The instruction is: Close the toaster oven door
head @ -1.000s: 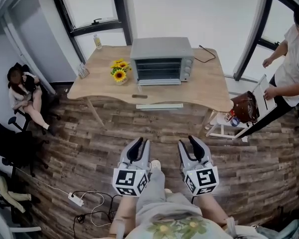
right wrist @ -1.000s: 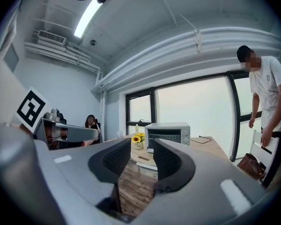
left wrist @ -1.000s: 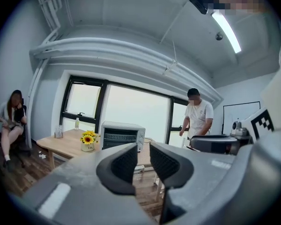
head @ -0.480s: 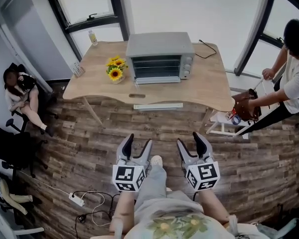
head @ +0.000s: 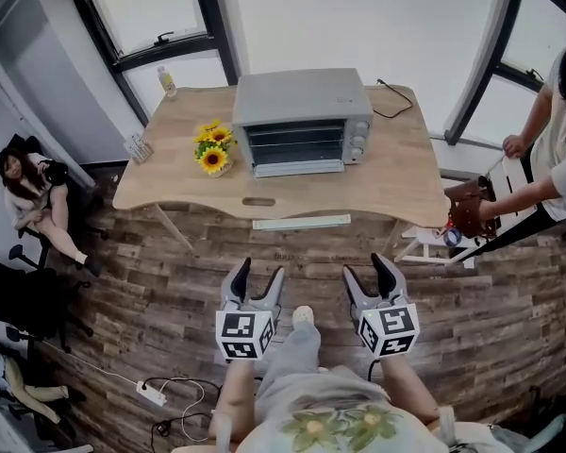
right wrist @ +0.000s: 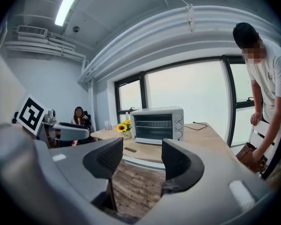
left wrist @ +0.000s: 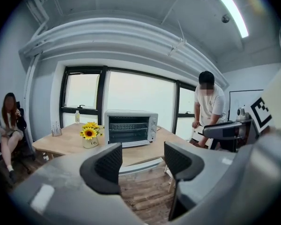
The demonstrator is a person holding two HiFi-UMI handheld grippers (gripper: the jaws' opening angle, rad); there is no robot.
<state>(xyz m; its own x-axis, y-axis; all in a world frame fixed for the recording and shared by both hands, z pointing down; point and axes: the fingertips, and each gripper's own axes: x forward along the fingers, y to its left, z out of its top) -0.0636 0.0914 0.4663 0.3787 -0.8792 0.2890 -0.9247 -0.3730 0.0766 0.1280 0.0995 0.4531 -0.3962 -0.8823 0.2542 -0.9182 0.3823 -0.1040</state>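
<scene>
A grey toaster oven (head: 302, 121) stands at the back middle of the wooden table (head: 396, 177). Its door (head: 297, 168) is folded down flat in front, and the racks inside show. Both gripper views catch the toaster oven (left wrist: 130, 128) (right wrist: 158, 124) far ahead. My left gripper (head: 259, 276) (left wrist: 143, 161) and right gripper (head: 370, 272) (right wrist: 140, 158) hang side by side over the plank floor, well short of the table. Both are open with nothing between the jaws, which spread within the last second.
A sunflower pot (head: 212, 149) stands left of the oven, and a bottle (head: 168, 81) at the back left corner. A person sits at the left (head: 28, 182); another bends over a brown bag (head: 467, 206) at the right. A power strip (head: 151, 394) lies on the floor.
Both grippers' jaws went from nearly closed to wide apart. The grippers sank lower in the view, and the table and oven now look slightly nearer.
</scene>
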